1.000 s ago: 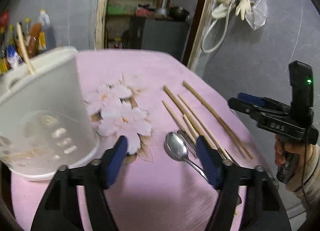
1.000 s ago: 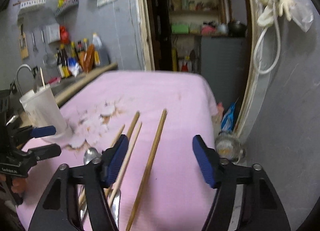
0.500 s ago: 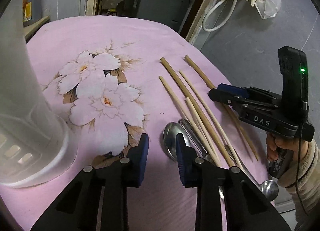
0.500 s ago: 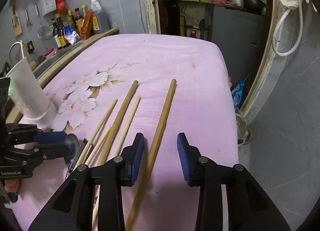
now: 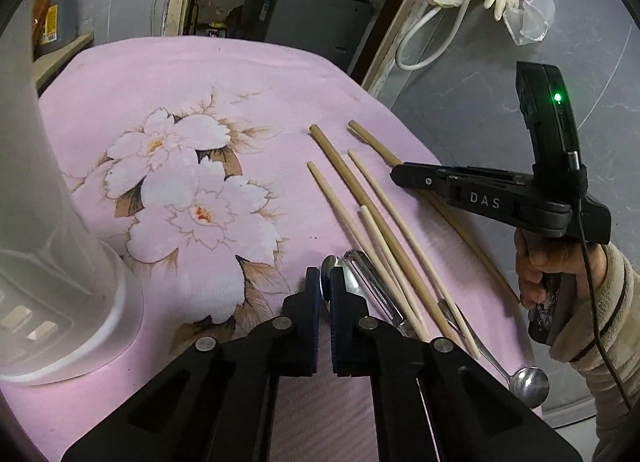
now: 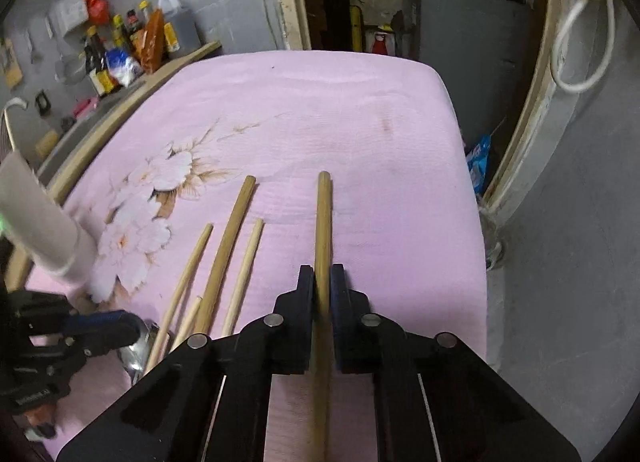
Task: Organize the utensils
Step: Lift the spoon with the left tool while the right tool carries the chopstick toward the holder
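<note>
Readable: white letters "DAS" on the black side of the right gripper [image 5: 396, 175], at about 3 o'clock in the left wrist view. Also some pale lettering on the body of the left gripper [image 6: 136, 328], at 8 o'clock in the right wrist view, too blurred to spell. Labels on the bottles [image 6: 120, 49] at 10 o'clock: not legible.

Pretty dim indoor light here, soft shadows, no harsh glare. We get heavy fisheye bending and black corners, and the white holder [image 6: 44, 221] smears with motion blur at left.
</note>
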Tool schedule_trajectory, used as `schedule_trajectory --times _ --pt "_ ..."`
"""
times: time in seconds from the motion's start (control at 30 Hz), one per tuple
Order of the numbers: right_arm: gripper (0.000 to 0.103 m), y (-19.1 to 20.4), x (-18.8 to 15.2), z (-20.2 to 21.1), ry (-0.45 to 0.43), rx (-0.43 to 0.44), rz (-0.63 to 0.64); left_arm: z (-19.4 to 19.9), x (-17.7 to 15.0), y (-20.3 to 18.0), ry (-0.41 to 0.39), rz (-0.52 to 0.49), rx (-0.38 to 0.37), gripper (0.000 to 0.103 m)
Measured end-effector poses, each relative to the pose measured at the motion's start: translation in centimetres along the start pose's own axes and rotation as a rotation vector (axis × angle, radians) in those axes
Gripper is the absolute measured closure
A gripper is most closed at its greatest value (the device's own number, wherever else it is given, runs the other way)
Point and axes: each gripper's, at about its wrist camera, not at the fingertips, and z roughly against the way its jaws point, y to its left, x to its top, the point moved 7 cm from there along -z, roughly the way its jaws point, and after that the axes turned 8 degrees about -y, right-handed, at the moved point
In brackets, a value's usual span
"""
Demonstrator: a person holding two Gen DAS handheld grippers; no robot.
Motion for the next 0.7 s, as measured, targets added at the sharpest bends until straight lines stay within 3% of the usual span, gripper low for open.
schedule_trajectory --times 0.17,0.33,0.7 --pt "0.097 0.6 -0.1 1.5 -0.043 0.039 -0.022 1.3 0.5 -0.4 -0.072 -0.02 0.017 0.102" --pt "0.097 1.9 -0.1 4.3 -0.148 0.071 -0.019 3.5 1.1 -1.3 -0.177 -0.075 0.062 0.103" --pt "0.097 6.1 1.7 11.8 -0.538 0.128 0.018 10.5 3.6 -2.9 -0.492 -0.145 0.169 0.103"
